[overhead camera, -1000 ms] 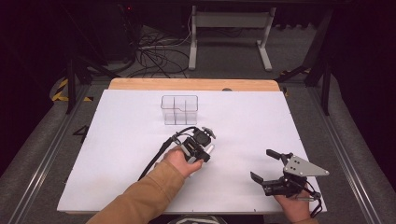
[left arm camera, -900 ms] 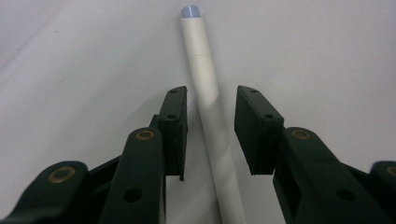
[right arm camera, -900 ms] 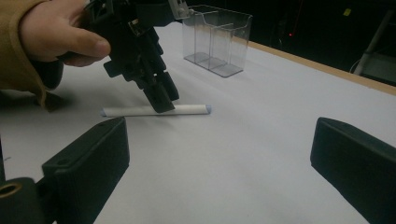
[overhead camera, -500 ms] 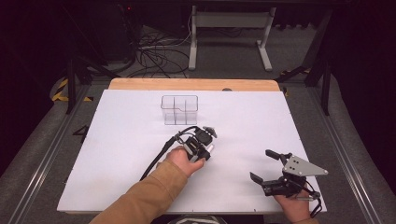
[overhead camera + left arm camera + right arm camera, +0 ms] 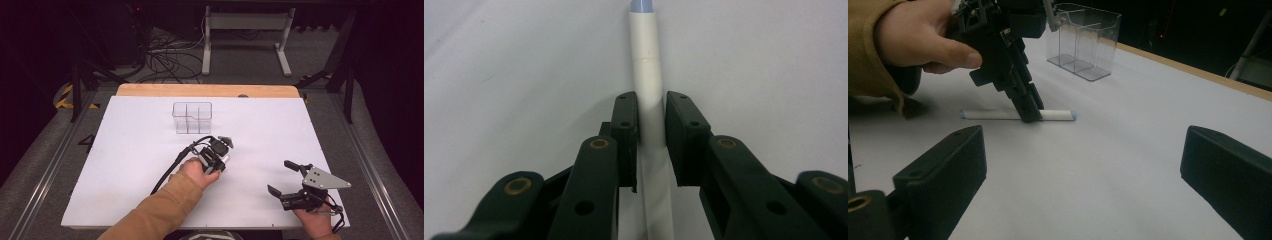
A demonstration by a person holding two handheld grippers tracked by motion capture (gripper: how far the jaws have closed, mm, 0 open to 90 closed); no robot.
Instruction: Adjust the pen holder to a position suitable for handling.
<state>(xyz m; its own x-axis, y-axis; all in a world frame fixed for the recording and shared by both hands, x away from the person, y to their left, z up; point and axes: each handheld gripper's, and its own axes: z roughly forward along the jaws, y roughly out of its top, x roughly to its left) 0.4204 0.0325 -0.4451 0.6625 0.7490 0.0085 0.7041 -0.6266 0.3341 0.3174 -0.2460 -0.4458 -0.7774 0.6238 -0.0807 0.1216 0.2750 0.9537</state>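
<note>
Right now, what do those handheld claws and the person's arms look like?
Both claws are black with two flat-padded jaws on linked bars with brass-coloured pins. The left claw trails a black cable; the right claw carries a grey three-cornered plate with holes. The left arm wears a tan sleeve.

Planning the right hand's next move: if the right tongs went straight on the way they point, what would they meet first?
Probably the white tube lying on the table, where the left tongs grip it; depth is uncertain.

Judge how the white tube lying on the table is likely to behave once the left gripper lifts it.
The white tube looks rigid, so probably won't droop. Slim and plain, likely light. Round and smooth between the left gripper fingers, it might slip, or roll if released.
</note>
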